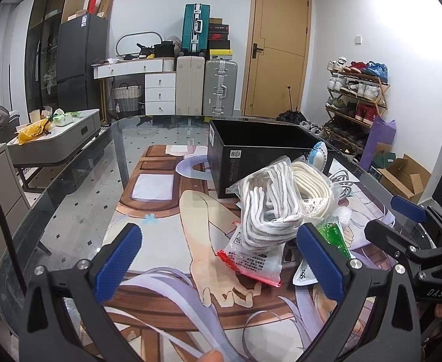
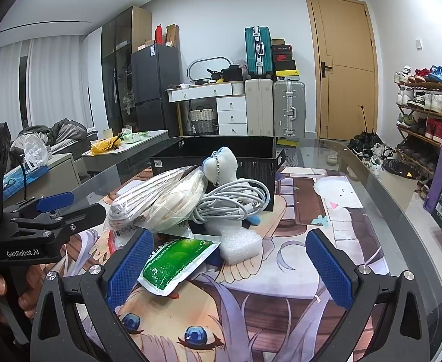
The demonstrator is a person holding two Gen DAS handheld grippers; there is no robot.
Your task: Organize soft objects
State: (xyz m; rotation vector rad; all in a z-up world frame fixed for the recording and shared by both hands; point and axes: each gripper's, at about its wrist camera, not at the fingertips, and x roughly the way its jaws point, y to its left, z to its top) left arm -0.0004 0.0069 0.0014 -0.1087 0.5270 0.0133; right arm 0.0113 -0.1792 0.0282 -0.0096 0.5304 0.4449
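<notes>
Both grippers hovered above the glass table [image 1: 79,181], over the printed anime mat [image 2: 296,271]; left gripper [image 1: 221,256] had its jaws spread wide, nothing between the blue pads; right gripper [image 2: 230,265] likewise wide, nothing gripped. Soft objects lay heaped on the mat directly in front of the open black box [image 1: 266,150], the back of the heap touching its front wall; bagged grey-white laces [image 1: 269,208] stood tilted on the heap's left, with bagged cream laces [image 1: 311,187] pressed against them on the right; coiled white cable [image 2: 233,202] rested on top at the right, against a small white-and-blue plush [image 2: 221,163] that leaned on the box. Green sachet [image 2: 175,262] lay flat at the near edge of the heap, just beside the right gripper's left pad; white foam block [image 2: 242,244] sat next to it, touching; box interior not visible from either view.
</notes>
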